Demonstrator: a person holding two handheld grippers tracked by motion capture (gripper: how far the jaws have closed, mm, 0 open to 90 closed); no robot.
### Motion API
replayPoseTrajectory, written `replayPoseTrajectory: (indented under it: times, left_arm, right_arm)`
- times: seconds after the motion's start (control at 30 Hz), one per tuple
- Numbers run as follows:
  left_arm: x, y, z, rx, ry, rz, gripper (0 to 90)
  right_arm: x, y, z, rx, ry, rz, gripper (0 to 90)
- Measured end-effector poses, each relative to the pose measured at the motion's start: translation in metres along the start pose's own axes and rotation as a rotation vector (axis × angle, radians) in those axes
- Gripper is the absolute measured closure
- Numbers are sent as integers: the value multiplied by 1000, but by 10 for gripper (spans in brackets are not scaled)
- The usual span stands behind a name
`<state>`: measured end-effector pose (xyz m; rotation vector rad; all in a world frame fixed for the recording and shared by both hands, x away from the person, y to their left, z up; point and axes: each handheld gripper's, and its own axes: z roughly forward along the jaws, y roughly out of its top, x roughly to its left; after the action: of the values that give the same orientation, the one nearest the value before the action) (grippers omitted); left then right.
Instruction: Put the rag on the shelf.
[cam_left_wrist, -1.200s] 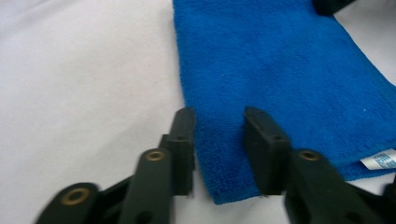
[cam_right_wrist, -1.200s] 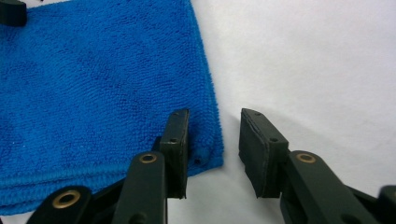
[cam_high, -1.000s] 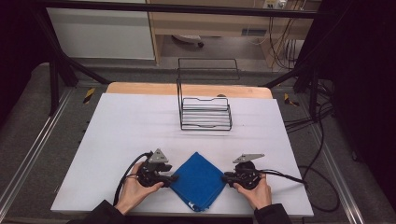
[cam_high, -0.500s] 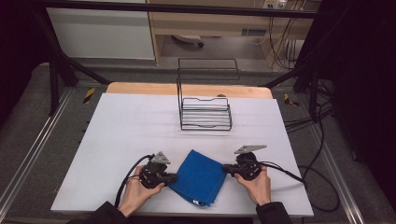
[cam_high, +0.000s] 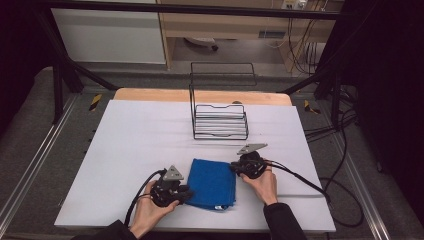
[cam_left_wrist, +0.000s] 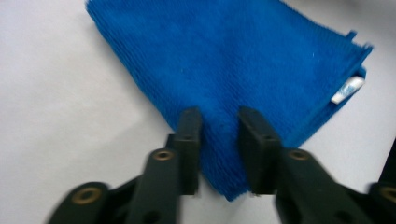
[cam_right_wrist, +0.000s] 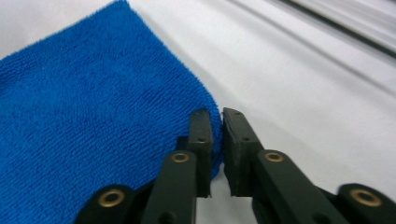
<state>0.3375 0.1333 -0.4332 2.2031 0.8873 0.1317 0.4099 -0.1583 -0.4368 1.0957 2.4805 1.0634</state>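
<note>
A folded blue cloth lies flat near the table's front edge, between my two grippers. My left gripper sits at its front left corner. In the left gripper view the jaws have just been opening and stand apart, with that corner of the cloth lying loose between them. My right gripper is at the cloth's far right edge. Its jaws have just eased a little and still pinch the thin edge of the cloth.
A black wire rack stands upright behind the cloth at the middle of the white table. A white label sticks out of the cloth's corner. Cables trail from both grippers across the table's front.
The right gripper has moved away from the person and slightly left with the cloth's edge. The cloth has turned from a diamond to lie square. The left hand has stayed put.
</note>
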Motion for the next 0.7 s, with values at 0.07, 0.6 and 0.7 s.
replayPoseTrajectory:
  times: [0.07,0.6,0.7]
  left_arm:
    - [9,9,-6,-54,18,-2,550]
    - [62,51,33,-44,85,-101,586]
    - [61,49,42,-6,64,-94,641]
  right_arm:
    - [-1,1,-10,-59,-2,30,681]
    - [-3,-22,1,-55,-13,193,501]
    - [0,-21,3,-52,-21,173,543]
